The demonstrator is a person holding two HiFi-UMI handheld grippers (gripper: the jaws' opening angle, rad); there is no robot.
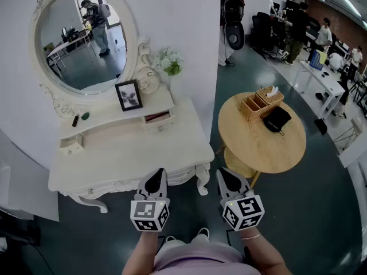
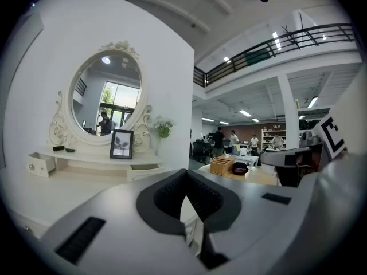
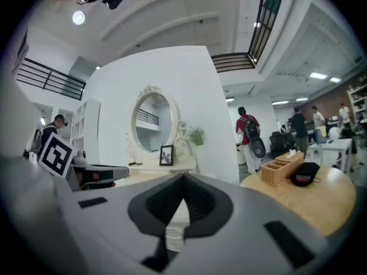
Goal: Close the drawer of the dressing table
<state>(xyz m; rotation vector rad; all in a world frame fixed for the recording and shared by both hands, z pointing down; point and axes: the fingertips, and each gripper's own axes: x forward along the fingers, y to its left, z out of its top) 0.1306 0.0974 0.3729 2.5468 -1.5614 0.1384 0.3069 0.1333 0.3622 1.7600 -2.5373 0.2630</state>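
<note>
A white dressing table with carved curved legs stands against a white wall and is the biggest thing in the head view. Its broad tabletop is bare, with a raised shelf along the back. Above the shelf rises an oval mirror in an ornate white frame. To the right of the dressing table, on the dark floor, is a round wooden table.

The left gripper and the right gripper hang side by side at the front edge of the tabletop and point roughly level towards the wall. In the left gripper view the fingers are pressed together with nothing between them. The right gripper view shows the same, tips meeting and empty.

The small white drawer sits in the right end of the raised shelf, below the picture, and is pulled partly out so that its dark inside shows. It is well apart from both grippers. A second small drawer with a round knob is at the shelf's left end.

On the round table a woven compartment basket stands just beside a black pouch. On the shelf a dark-framed photo leans upright, and a small bunch of pale flowers stands to its right.
</note>
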